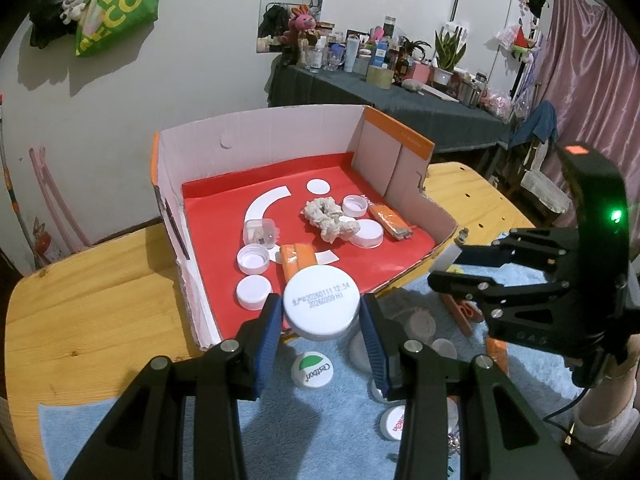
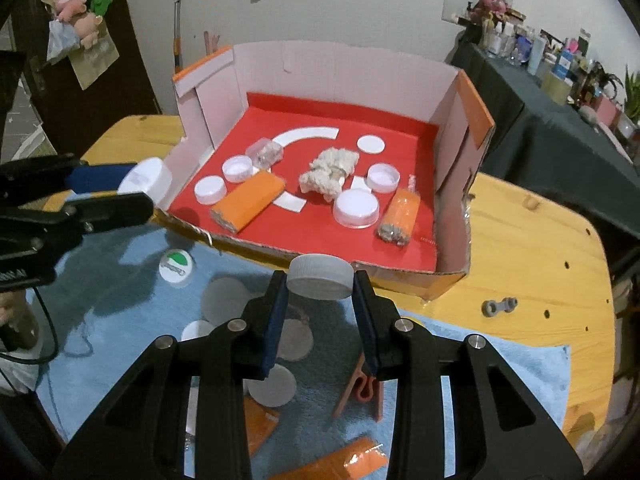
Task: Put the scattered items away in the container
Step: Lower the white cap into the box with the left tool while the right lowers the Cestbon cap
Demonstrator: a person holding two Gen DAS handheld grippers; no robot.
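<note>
box [image 2: 456,128], cardboard with a red floor, sits toward the far side of the table [image 2: 540,240], its low front wall against the far edge of a blue towel [image 2: 500,364].

inside the box: five white caps [image 2: 356,208], a clear case [image 2: 264,153], a white scrunchie [image 2: 330,172] and two orange packets [image 2: 248,200], spread over the front half of the floor. the white arc and dot look printed on the floor, not loose.

left gripper [image 1: 322,312] is clenched on a white jar lid [image 1: 322,306] with a printed date, held above the box's front wall near its left corner. in the right view that lid is at the left wall, not yet over the floor.

right gripper [image 2: 320,284] is clenched on a grey lid [image 2: 320,276] that seems to top a clear jar, held over the towel just short of the front wall.

left on the towel: a green-logo cap [image 2: 176,268], several pale discs or lids [image 2: 224,300], a red-print cap [image 1: 396,422], an orange clip [image 2: 360,388] and at least two orange packets [image 2: 348,460]. a small grey part [image 2: 500,306] lies on bare wood near the right edge; whether it counts is unclear.

judgement: roughly half done. two items are in transit and around eight or more await collection.
</note>
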